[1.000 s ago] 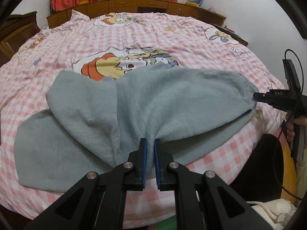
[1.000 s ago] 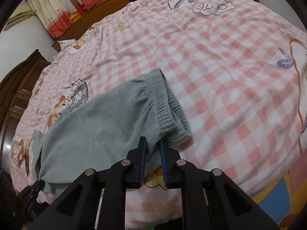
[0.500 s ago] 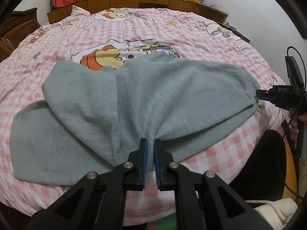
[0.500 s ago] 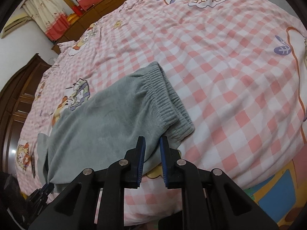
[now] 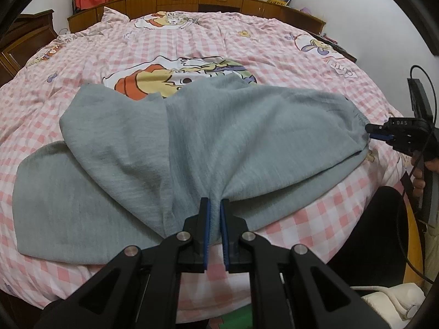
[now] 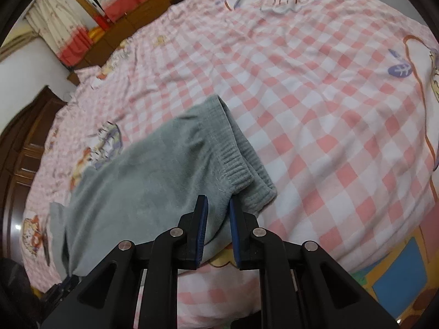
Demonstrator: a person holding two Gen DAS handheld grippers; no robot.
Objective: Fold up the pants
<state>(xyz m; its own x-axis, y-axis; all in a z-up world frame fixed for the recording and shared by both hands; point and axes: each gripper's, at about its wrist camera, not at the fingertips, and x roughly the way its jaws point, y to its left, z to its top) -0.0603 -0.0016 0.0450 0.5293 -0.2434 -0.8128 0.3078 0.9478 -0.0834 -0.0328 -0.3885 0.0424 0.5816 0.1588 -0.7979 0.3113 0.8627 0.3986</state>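
Grey pants [image 5: 219, 137] lie on the pink checked bed, one leg folded over the other. My left gripper [image 5: 214, 205] is shut on a bunch of the pants' near edge around the crotch. My right gripper [image 6: 218, 203] pinches the near corner of the ribbed waistband [image 6: 236, 161], with cloth between the pads and its jaws a little apart. The right gripper also shows in the left wrist view [image 5: 370, 133] at the waistband end on the right. The pants' lower leg [image 5: 63, 213] spreads flat to the left.
The bed's checked cover [image 5: 247, 41] with cartoon prints stretches far behind the pants. Wooden cabinets [image 5: 192, 1] and red curtains line the back wall. A dark wooden wardrobe [image 6: 24, 142] stands at the left. The bed's front edge is just under both grippers.
Both grippers have drawn the pants slightly toward the bed's near edge. The right gripper's jaws stand a little wider than before, still with cloth between them.
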